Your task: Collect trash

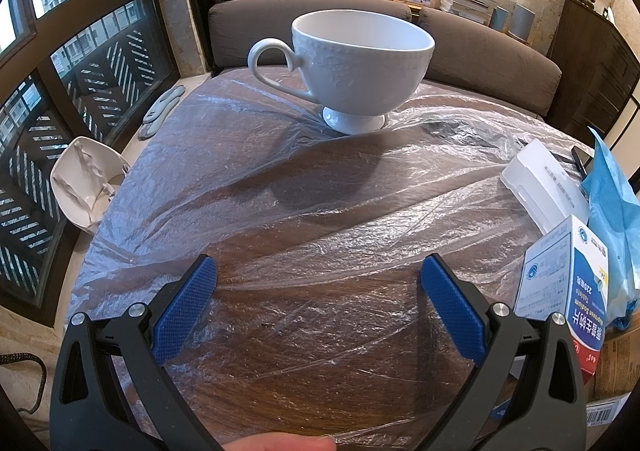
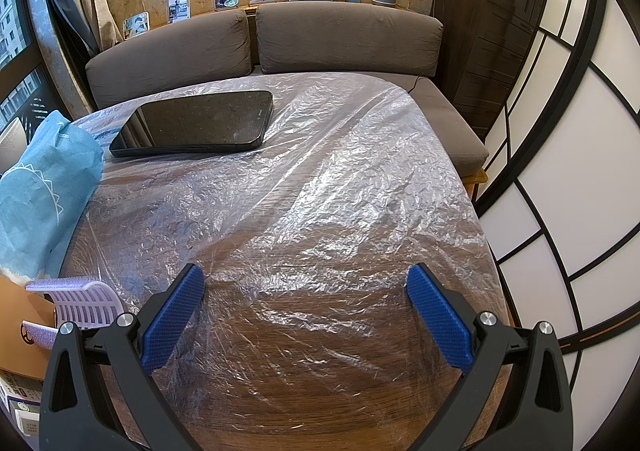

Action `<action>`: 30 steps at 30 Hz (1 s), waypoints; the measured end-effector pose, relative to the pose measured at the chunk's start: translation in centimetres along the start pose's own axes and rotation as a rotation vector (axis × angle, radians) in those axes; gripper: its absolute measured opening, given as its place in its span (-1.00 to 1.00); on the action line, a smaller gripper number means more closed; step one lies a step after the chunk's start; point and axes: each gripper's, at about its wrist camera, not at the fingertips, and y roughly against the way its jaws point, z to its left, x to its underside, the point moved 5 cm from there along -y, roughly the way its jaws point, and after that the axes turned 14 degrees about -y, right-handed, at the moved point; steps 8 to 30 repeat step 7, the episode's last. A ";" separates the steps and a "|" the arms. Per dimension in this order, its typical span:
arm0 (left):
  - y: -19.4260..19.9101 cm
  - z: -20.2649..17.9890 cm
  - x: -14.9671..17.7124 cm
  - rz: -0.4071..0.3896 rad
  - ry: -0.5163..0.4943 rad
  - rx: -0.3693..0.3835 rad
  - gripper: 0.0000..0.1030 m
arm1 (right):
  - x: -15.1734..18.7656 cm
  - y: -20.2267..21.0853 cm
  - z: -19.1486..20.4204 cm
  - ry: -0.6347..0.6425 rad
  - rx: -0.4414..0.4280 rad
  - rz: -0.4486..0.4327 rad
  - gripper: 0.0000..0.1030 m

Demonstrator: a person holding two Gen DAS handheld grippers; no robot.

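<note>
Left to right: a white cup (image 1: 352,67) is stood mid-table on the plastic sheet (image 1: 320,211), the left gripper (image 1: 318,283) held released and empty short of it, likely trash—medicine box (image 1: 568,283), blue packet (image 1: 616,211)—lies between, a tablet (image 2: 196,123) beyond, the right gripper (image 2: 306,295) likewise released, presumably poised.

medicine box (image 1: 568,283): white and blue carton with red base, upright, tilted, just right of the left gripper's right finger
blue packet (image 2: 44,187): soft crinkled teal wrapper, lying up-left of the right gripper's left finger, well apart
</note>
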 end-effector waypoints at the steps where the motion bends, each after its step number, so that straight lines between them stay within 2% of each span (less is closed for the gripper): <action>1: 0.0 0.1 0.0 0.000 0.001 0.001 0.98 | 0.0 0.0 0.0 0.000 0.000 0.000 0.93; 30: 0.0 0.1 0.0 0.000 0.001 0.001 0.98 | 0.0 0.0 0.0 0.000 0.000 0.000 0.93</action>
